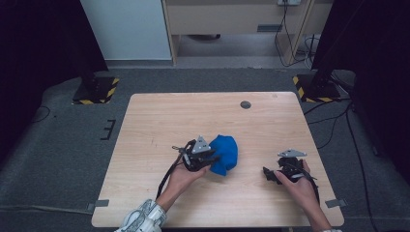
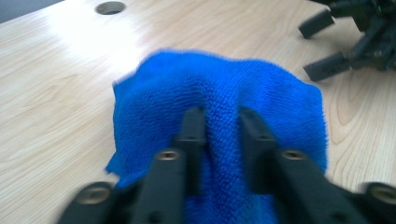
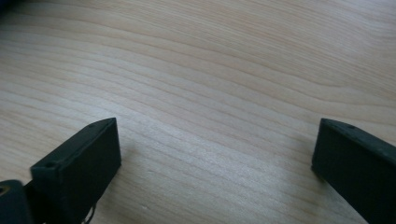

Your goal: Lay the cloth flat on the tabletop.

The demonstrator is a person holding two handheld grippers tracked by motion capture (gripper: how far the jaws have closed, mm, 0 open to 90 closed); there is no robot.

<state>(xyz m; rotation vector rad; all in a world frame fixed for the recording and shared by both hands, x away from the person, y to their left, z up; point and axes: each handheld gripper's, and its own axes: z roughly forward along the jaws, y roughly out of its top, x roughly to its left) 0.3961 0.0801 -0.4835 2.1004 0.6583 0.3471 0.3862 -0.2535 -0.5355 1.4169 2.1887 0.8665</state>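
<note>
Near the middle of the wooden table (image 1: 159, 116), a crumpled blue microfibre cloth (image 1: 225, 153) lies bunched up, and the left gripper (image 2: 220, 114) is right on it, jaws narrow with a ridge of cloth between them; whether they pinch it I cannot tell. Well apart to the right, the right gripper (image 1: 269, 174) hangs over bare wood, jaws wide.

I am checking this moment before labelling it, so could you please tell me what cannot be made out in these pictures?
- Left gripper: in its own view a ridge of the blue cloth bulges between the jaws, hiding whether the pads press it.
- High view: the left gripper covers the cloth's near edge.
- Right gripper: its own view cuts both jaws off at the frame edges.
- Left gripper view: blur smears the cloth's weave.
</note>
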